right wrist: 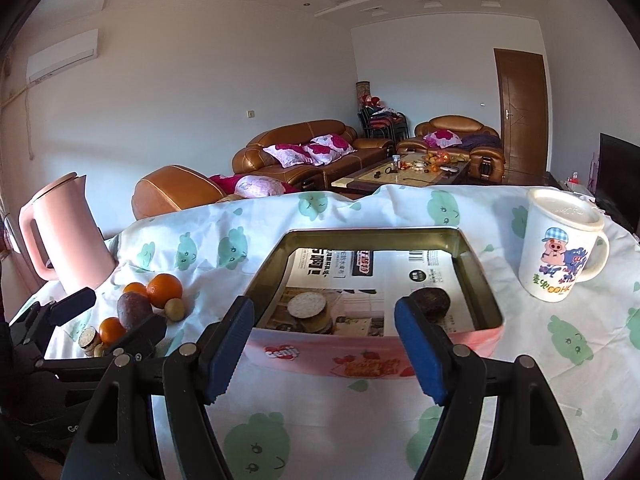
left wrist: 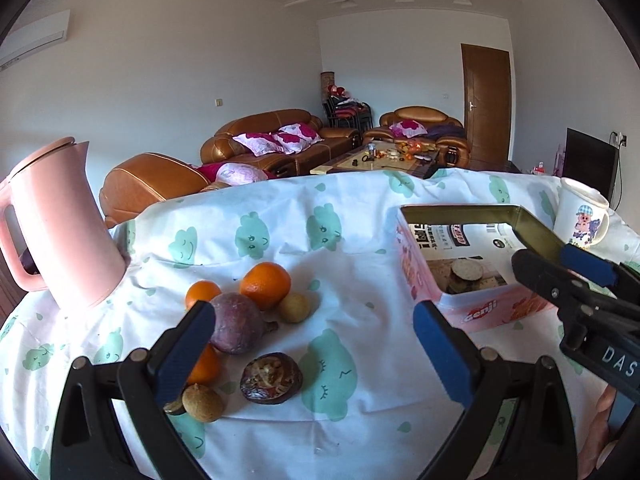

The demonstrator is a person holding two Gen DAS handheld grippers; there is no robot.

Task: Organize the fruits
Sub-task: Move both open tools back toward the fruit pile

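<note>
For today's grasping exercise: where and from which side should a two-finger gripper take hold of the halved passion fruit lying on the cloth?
Grip the halved passion fruit across its rounded rind, fingers on opposite sides, coming down from above. It lies cut face up and low on the tablecloth, so the rind is likely the firmest part to pinch. The open left gripper is nearest; mind the small brown fruit beside it.

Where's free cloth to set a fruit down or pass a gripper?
Free: the strip between the fruit pile and the tin; the near cloth in front of the tin; the gap between tin and mug. Crowded: the pile beside the kettle, fruits touching. The tin's floor is mostly bare.
</note>
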